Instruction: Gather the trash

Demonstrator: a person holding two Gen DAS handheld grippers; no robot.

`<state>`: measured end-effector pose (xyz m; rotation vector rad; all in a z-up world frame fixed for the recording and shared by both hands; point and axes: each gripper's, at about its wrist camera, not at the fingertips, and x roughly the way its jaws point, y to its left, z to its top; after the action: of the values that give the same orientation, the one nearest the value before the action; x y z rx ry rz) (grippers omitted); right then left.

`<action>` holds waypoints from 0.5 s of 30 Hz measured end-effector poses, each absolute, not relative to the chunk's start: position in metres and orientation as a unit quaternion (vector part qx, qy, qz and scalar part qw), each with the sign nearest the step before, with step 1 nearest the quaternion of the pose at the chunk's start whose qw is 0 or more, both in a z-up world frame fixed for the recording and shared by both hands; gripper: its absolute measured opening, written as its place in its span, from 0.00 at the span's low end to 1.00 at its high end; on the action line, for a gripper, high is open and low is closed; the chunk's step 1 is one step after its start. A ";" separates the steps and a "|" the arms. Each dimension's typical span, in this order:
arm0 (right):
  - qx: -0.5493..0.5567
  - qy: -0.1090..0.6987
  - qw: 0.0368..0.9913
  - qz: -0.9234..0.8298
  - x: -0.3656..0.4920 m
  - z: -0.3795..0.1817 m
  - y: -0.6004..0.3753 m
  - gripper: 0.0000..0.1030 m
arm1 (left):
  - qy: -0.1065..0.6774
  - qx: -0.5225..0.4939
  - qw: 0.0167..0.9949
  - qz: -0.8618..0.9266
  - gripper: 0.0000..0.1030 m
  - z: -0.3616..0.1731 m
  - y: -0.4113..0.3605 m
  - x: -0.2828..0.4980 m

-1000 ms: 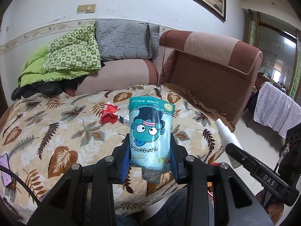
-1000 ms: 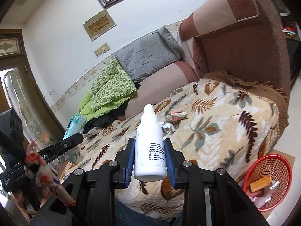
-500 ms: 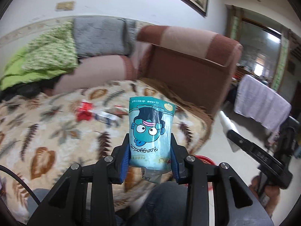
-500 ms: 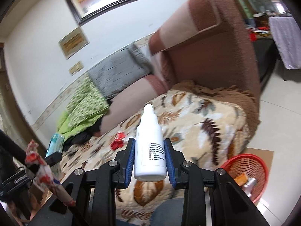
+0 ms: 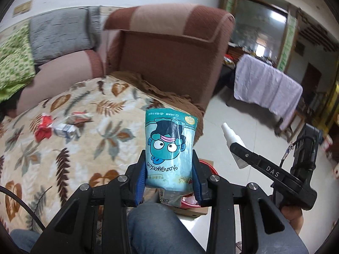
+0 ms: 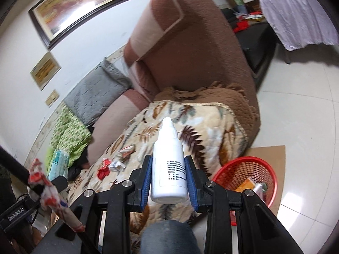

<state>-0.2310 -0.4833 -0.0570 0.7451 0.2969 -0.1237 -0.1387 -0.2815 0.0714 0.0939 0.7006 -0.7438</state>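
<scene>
Both jaws are clamped, the left gripper (image 5: pixel 169 180) on a teal snack packet (image 5: pixel 170 150) and the right gripper (image 6: pixel 169 182) on a white bottle (image 6: pixel 169 169), so the carrying step seems underway and next calls for releasing both over the red basket (image 6: pixel 245 165) near right on the floor.

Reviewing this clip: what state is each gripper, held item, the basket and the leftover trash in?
left gripper: shut on teal snack packet, upright.
right gripper: shut on white bottle, capped, upright.
red basket: on floor, holds some items.
red wrapper: crumpled, lying on leaf blanket.
</scene>
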 end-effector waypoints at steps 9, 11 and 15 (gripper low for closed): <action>0.398 0.168 0.896 -0.103 -0.232 -0.094 -0.521 0.32 | 0.377 0.070 0.833 -0.398 0.34 0.043 -0.346 -0.126; 0.407 0.171 0.891 -0.108 -0.232 -0.101 -0.528 0.32 | 0.384 0.076 0.827 -0.404 0.34 0.035 -0.357 -0.125; 0.414 0.179 0.886 -0.112 -0.230 -0.113 -0.536 0.32 | 0.399 0.082 0.814 -0.414 0.34 0.018 -0.375 -0.124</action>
<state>-0.2298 -0.5364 -0.1133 0.8602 0.3719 -0.2336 -0.1243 -0.3754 0.0183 0.1746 0.8517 -0.8844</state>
